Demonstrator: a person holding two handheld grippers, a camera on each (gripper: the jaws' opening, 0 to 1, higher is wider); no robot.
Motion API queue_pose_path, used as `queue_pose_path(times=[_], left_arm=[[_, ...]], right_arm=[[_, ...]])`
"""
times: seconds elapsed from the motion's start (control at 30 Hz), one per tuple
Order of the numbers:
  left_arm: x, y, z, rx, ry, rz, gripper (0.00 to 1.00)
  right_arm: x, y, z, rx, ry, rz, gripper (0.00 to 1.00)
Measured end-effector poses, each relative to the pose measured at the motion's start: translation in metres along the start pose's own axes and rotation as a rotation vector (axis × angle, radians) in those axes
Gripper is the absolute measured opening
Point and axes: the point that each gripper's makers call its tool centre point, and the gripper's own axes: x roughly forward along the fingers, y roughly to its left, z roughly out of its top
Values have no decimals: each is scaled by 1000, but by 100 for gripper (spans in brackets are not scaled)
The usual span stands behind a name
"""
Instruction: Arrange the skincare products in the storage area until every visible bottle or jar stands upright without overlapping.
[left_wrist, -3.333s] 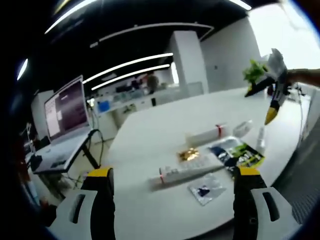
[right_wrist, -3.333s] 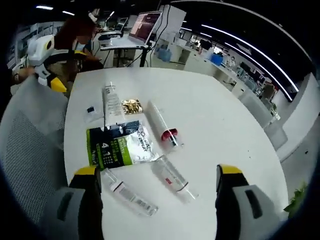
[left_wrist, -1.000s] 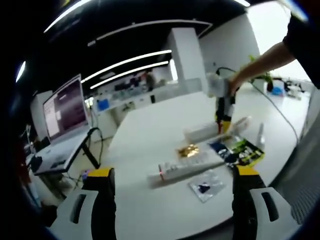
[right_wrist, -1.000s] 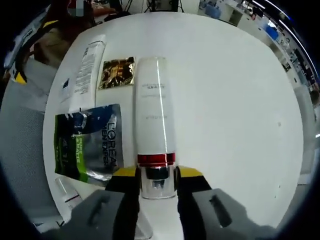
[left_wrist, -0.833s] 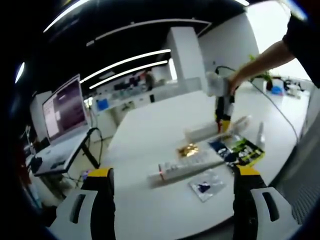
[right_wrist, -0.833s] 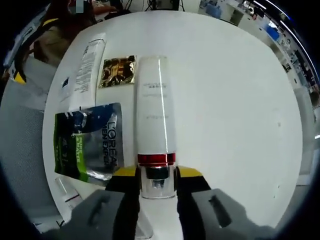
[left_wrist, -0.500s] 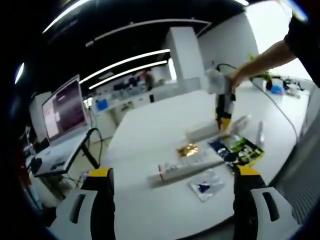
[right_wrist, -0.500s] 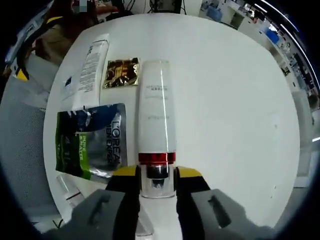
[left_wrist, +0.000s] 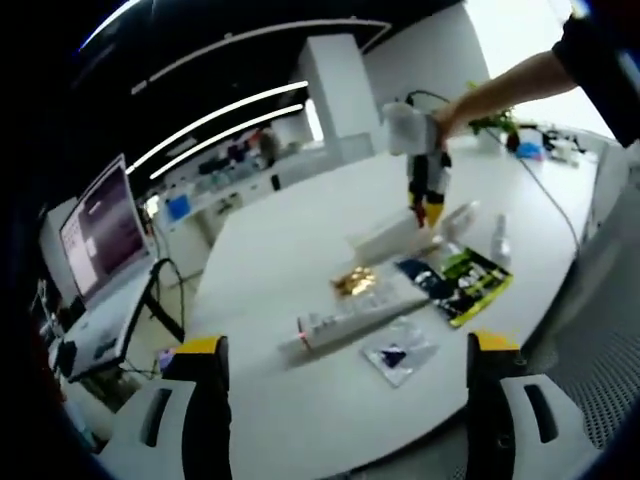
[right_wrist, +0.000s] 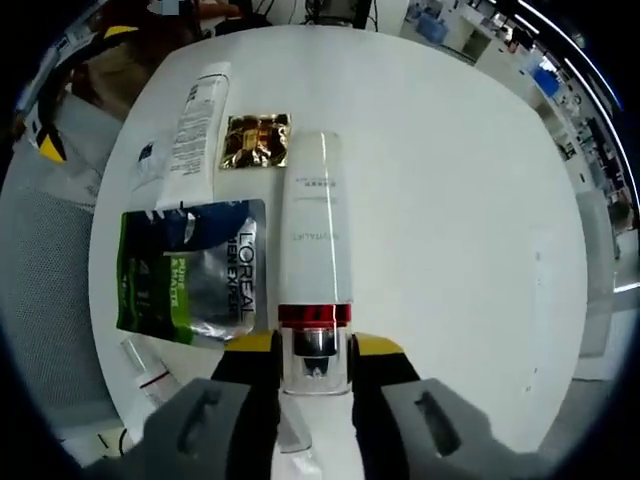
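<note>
Right gripper view: right tool (right_wrist: 314, 352) clamped on clear cap of white bottle (right_wrist: 314, 262), lying lengthwise on table (right_wrist: 450, 220), beside green sachet (right_wrist: 190, 272). Left gripper view: left tool (left_wrist: 345, 352) spread wide, off table edge.

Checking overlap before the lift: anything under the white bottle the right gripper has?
Bare white table shows along both sides of the white bottle. The gold sachet and L'Oreal pouch lie beside it. Directly beneath is covered by the bottle. Right gripper pinches its clear cap.

White bottle (right_wrist: 314, 220), red band, clear cap; lying flat, cap clamped in right tongs (right_wrist: 312, 347).
</note>
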Motion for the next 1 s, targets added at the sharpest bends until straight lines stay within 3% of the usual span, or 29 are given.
queue_pose_path(times=[0.17, 0.23, 0.43, 0.6, 0.77, 0.9, 1.0], left_arm=[[6, -5, 14, 52, 9, -49, 90], [12, -7, 15, 116, 41, -73, 89], [33, -13, 31, 218, 34, -142, 88], [50, -14, 39, 209, 23, -184, 82], [70, -14, 34, 180, 43, -218, 80], [82, -19, 41, 214, 29, -241, 78], [93, -21, 46, 230, 7, -244, 69]], right_arm=[[-7, 1, -2, -39, 19, -18, 26], [-10, 3, -3, -40, 29, -12, 26], [-18, 5, -5, -83, 48, -23, 26], [-21, 7, -4, -84, 50, -17, 26], [-25, 6, -2, -91, 64, -19, 26], [-30, 7, 0, -109, 73, -28, 26], [-32, 7, -1, -128, 83, -33, 26]])
